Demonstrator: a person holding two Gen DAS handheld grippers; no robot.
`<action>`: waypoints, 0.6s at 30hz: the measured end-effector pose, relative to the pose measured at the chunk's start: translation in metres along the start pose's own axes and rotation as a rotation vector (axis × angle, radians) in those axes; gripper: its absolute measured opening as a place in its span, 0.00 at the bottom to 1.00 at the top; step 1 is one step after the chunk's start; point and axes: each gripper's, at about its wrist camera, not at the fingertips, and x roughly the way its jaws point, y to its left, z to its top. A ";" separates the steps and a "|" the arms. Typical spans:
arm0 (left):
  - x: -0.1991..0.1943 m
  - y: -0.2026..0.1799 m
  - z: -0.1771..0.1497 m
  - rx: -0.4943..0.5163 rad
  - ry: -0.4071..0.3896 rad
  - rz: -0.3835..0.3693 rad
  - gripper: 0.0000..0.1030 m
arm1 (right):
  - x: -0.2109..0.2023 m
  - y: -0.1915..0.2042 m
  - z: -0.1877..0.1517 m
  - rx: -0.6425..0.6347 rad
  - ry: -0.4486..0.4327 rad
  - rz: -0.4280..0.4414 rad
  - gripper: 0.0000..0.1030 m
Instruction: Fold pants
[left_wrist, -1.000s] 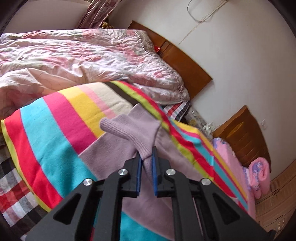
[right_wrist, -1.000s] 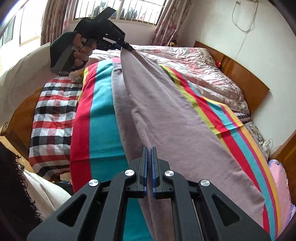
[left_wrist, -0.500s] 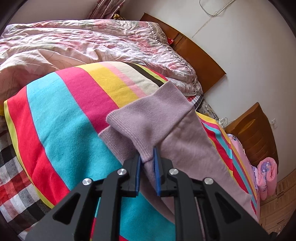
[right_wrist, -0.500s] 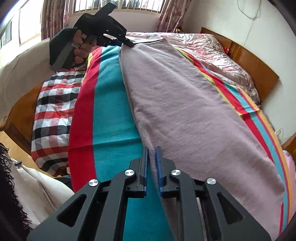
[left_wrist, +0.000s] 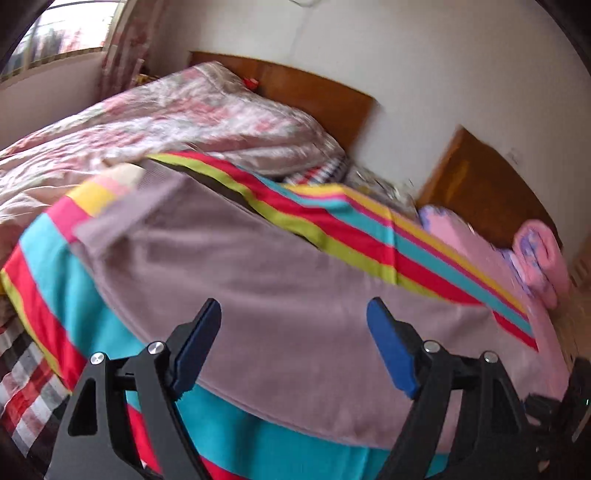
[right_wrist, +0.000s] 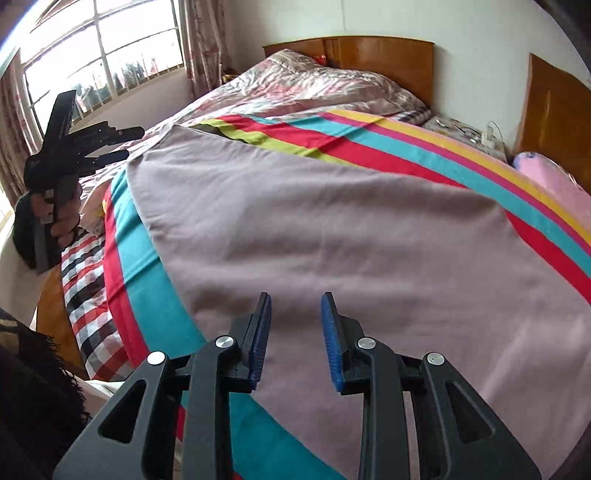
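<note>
- Window (right_wrist: 99, 70) and floral quilt (right_wrist: 295, 88) are seen at left; wooden headboard (right_wrist: 373, 59) at right.
- Striped blanket (right_wrist: 424, 155) is spread over the bed.
- Mauve pants (right_wrist: 332, 236) are laid flat on it, long axis running toward the quilt.
- Left gripper (left_wrist: 293, 343): fingers spread wide, nothing held.
- Right gripper (right_wrist: 295, 339): fingers parted, nothing held.

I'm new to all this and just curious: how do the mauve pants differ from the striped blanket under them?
The pants are one plain mauve colour; the striped blanket has bright red, teal, yellow and green bands. The pants lie on top and cover only part of the blanket, which shows past them on both sides. Both lie spread flat on the bed, and neither gripper holds either.
</note>
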 end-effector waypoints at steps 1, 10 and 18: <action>0.011 -0.018 -0.013 0.054 0.041 -0.028 0.79 | -0.002 0.003 -0.004 0.000 -0.002 0.001 0.26; 0.069 -0.086 -0.078 0.384 0.191 0.105 0.86 | -0.001 -0.015 -0.038 0.060 0.053 0.007 0.29; 0.067 -0.167 -0.027 0.488 0.168 -0.025 0.87 | -0.046 -0.059 -0.025 0.108 -0.039 -0.097 0.47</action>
